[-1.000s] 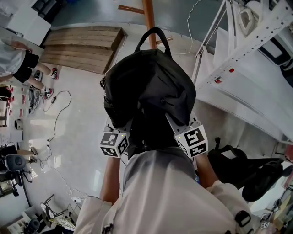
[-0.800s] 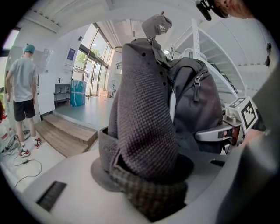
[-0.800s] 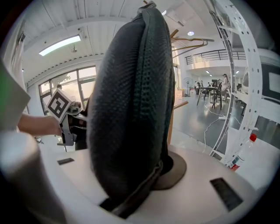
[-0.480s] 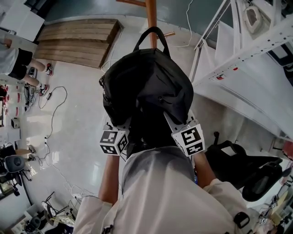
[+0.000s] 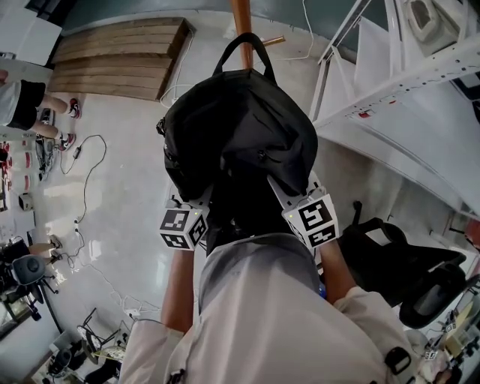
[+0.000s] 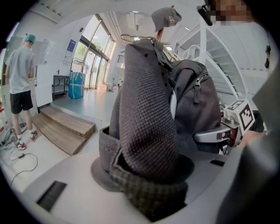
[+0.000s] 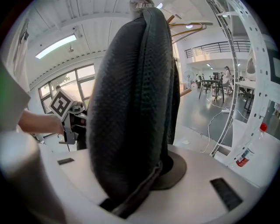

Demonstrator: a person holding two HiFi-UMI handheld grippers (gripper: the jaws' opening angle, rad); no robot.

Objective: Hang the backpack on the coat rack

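Since a sec ago the black fabric backpack (image 5: 240, 135) has slid up-frame in the head view. Its black top carry loop (image 5: 244, 46) now sits further up the brown wooden coat rack pole (image 5: 241, 15). Backpack is off the floor, held up ahead of and above both sets of jaws, not yet hung on the rack.

Left gripper (image 6: 144, 173): jaws partway apart, clamped on a thick grey woven shoulder strap (image 6: 146, 109) that's folded btwn them and fills the gap. Right gripper (image 7: 142, 175): jaws closer together, pinched on the other, black padded shoulder strap (image 7: 131, 87), which rises straight up from them.

Beyond the jaws, past the bag's top, are the rack's curved wooden hooks (image 7: 192, 26) and a grey cap (image 6: 166, 17) on its top. A short wooden peg (image 5: 271, 41) shows just right of the loop. Further out, left of the left jaws: low wooden plank platform (image 5: 120, 56) and a standing person (image 6: 19, 83). Right of the right jaws: white metal frame (image 5: 390, 90).

Risks, my read:
- Loop is small & floppy and the bag body hides the peg. It could miss, or catch only the peg tip and slide off once the jaws let go.
- All the weight hangs from 2 strap pinches, so a slip on one side would tilt the bag.
- A bump could knock the cap off or rock the rack.
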